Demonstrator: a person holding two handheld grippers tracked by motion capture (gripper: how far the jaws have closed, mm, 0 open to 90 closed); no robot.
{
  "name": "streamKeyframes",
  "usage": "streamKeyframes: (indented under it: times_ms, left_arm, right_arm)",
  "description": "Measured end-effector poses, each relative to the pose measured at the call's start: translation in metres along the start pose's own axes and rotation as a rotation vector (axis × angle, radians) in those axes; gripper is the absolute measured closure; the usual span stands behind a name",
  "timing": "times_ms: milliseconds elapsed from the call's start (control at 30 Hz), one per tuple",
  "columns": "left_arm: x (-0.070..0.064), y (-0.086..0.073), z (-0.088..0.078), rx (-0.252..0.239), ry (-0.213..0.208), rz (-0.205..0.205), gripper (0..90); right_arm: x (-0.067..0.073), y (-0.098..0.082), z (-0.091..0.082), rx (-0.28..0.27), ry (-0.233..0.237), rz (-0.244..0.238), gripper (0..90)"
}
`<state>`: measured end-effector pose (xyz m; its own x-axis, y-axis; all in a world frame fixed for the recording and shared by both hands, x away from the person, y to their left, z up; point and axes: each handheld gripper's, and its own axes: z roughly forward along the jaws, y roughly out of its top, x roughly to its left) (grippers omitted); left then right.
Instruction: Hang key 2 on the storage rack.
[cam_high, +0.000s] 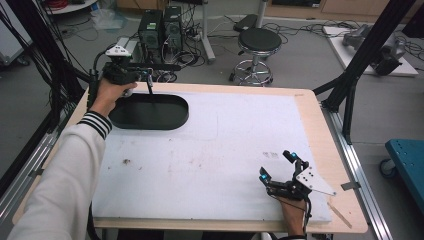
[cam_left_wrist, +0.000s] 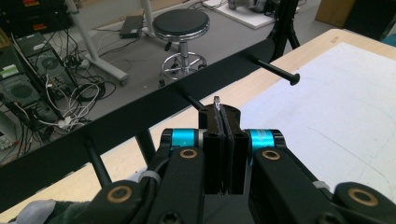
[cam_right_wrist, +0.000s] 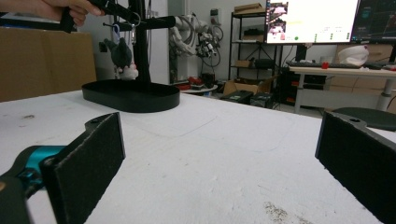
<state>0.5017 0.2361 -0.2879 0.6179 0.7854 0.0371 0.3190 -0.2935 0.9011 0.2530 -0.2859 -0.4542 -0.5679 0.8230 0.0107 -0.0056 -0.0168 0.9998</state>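
Unlabelled key ring (cam_left_wrist: 216, 101) between hand-held gripper (cam_left_wrist: 226, 122) pads

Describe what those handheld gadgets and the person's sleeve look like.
Each gripper is black with two flat black jaws on bright blue cylinders with brass-coloured pivots. The right gripper carries a grey three-cornered plate; the left gripper trails a black cable. The sleeve is white with a black-striped cuff.

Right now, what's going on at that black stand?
A person's left tongs are shut on a small metal ring held up at the black stand's crossbar, close to one of its pegs. In the right gripper view a small dark keychain toy hangs below that ring, above the oval base. The right tongs rest open on the white mat at the near right, holding nothing.
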Motion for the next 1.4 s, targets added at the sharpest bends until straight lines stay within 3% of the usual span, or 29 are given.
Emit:
streamKeyframes:
  times_ms: [600, 800, 1033, 1233, 1400]
  left_arm:
    - [0.0007, 0.001, 0.0057, -0.018, 0.031, 0.015, 87.8]
    - [0.0006, 0.0035, 0.0063, 0.0, 0.037, 0.029, 87.6]
    - [0.0012, 0.0047, 0.0053, -0.014, 0.102, 0.012, 85.5]
    - [0.003, 0.0056, -0.0004, -0.024, 0.125, 0.007, 74.4]
    - [0.0018, 0.0064, -0.002, -0.043, 0.123, -0.005, 47.7]
  right_arm:
    - [0.0004, 0.0001, -0.0002, 0.004, 0.001, 0.001, 0.7]
    - [0.0001, 0.0001, 0.0, 0.001, -0.001, -0.003, 0.7]
    - [0.0008, 0.0001, -0.0001, 0.003, 0.0, 0.003, 0.7]
    - [0.0007, 0.0, -0.0001, 0.003, 0.0, 0.002, 0.7]
    - [0.0007, 0.0001, -0.0001, 0.003, 0.0, 0.002, 0.6]
